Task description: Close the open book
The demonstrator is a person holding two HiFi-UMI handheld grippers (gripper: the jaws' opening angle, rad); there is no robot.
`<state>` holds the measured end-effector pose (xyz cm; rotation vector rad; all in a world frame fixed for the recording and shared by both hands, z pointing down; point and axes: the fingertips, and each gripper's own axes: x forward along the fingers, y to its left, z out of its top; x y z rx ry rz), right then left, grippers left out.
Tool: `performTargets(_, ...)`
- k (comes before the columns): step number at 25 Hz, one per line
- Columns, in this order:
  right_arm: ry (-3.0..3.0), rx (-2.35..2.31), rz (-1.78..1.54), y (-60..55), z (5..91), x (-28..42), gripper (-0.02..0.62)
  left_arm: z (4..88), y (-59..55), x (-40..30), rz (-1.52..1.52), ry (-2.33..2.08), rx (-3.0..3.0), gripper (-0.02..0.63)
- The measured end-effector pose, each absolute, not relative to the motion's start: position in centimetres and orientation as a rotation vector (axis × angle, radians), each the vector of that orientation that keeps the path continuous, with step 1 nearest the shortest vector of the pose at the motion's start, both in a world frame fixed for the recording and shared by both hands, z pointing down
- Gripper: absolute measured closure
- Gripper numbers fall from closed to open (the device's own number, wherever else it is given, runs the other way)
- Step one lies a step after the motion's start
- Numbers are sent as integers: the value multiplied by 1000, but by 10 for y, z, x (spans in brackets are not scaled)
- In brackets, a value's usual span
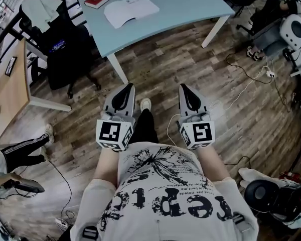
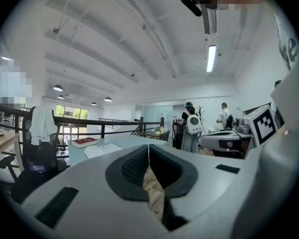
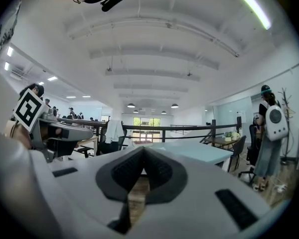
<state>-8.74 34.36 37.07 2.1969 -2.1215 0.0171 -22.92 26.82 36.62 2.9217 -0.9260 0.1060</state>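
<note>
We hold both grippers out ahead of our chest, side by side and apart, each pointing level and forward. Our left gripper (image 1: 129, 87) has its jaws pressed together at the tips, the dark ribbed pads (image 2: 134, 166) meeting along one seam with nothing between them. Our right gripper (image 1: 183, 87) stands the same way: jaws together and nothing held. The two sit at about the same height and lie nearly parallel. The left cube (image 1: 114, 133) and right cube (image 1: 198, 133) ride at the rear of each gripper, just in front of our bare left forearm (image 1: 106, 165) and right forearm (image 1: 210, 162), which run back to our sides.
</note>
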Motion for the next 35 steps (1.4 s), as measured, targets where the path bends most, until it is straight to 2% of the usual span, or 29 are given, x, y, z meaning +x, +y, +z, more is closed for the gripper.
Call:
performTargets(18,-2042,2195,-22,22,357,33,584,349,-58,-111,75,-898,2898,584)
performTargets(28,-2149,2086,12,-89,367,72,584,368,-149,-74,108,-986,2803,584)
performTargets(35,-2354,1888,12,-173,375,106,584,368,-204,-53,96,-1288,2709,584)
